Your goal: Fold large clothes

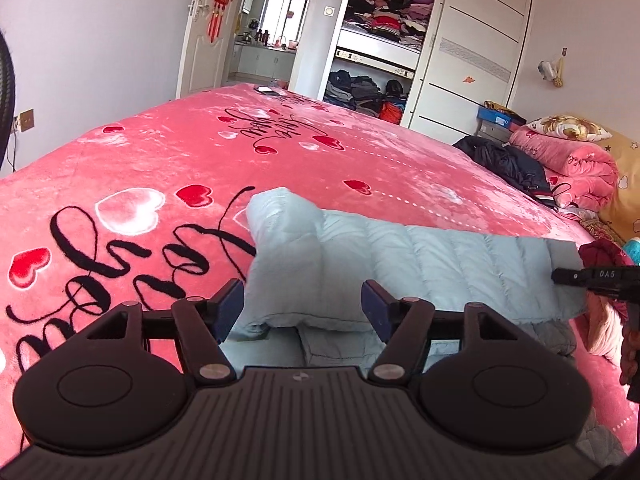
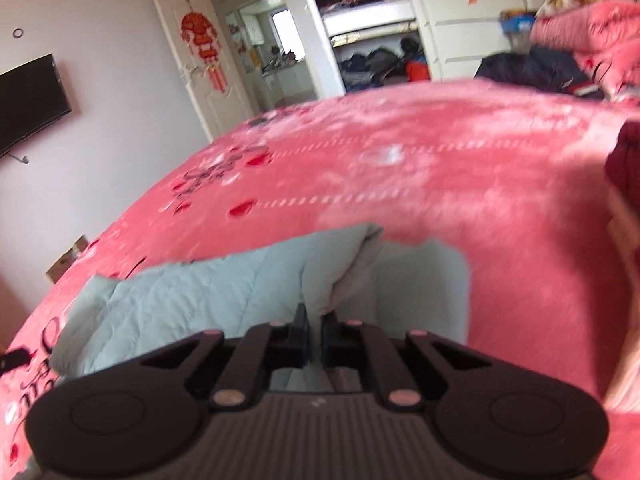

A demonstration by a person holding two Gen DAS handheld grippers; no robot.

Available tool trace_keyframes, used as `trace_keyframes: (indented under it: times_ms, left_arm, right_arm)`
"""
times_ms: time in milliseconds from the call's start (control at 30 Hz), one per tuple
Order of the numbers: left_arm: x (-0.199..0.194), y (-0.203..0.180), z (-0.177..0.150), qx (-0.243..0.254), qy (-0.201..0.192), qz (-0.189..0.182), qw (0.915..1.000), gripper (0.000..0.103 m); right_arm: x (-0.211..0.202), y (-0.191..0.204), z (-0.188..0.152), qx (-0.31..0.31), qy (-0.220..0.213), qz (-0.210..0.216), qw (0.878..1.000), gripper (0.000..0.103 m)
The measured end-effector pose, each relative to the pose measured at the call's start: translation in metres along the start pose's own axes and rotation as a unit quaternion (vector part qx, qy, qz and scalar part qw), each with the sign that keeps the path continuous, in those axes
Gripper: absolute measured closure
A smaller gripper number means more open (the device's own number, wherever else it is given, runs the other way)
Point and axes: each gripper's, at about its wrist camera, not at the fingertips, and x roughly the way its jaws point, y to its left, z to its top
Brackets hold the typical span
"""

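A light blue quilted jacket (image 1: 400,264) lies partly folded across the near side of a pink heart-print blanket (image 1: 180,152). My left gripper (image 1: 302,304) hovers open over the jacket's left end, where a sleeve is folded up, and its blue pads do not touch the cloth. At the jacket's right edge, my right gripper (image 1: 560,276) shows as a black tip. In the right wrist view the right gripper (image 2: 316,332) has its jaws nearly together, and a bunched fold of the jacket (image 2: 200,292) rises into them. That view is blurred.
A dark clothes pile (image 1: 504,160) and a rolled pink quilt (image 1: 576,164) sit at the bed's right end. A dark red garment (image 1: 600,252) lies just right of the jacket. An open wardrobe (image 1: 380,40) stands beyond the bed. A small dark object (image 1: 266,90) rests at the far edge.
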Motion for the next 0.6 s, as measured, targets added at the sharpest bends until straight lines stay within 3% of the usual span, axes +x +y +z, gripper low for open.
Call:
trace_keyframes:
  times_ms: [167,333,400,467,533,600]
  left_arm:
    - [0.001,0.012,-0.001,-0.023,0.016,-0.012,0.9995,0.021]
    - [-0.001,0.01,0.002,-0.021,0.024,-0.011,0.9994,0.021]
    - [-0.007,0.008,0.003,-0.019,0.023,-0.012,0.9995,0.021]
    - [-0.015,0.006,0.004,-0.017,0.025,-0.008,0.9995,0.021]
    - [-0.026,0.005,0.002,-0.016,0.025,-0.007,0.9995,0.021]
    - [-0.038,0.007,-0.002,-0.025,0.031,-0.012,0.9991,0.02]
  right_arm:
    - [0.001,-0.03,0.006,-0.003,0.017,-0.061,0.998,0.101]
    - [0.01,-0.045,-0.016,0.004,0.051,-0.068,0.996,0.096]
    - [0.008,-0.044,-0.018,0.006,0.047,-0.071,0.996,0.087]
    - [0.001,-0.042,-0.016,0.013,0.045,-0.08,0.996,0.053]
    - [-0.016,-0.041,-0.014,0.021,0.029,-0.077,0.996,0.042]
    - [-0.04,-0.04,-0.011,0.03,0.016,-0.075,0.997,0.038]
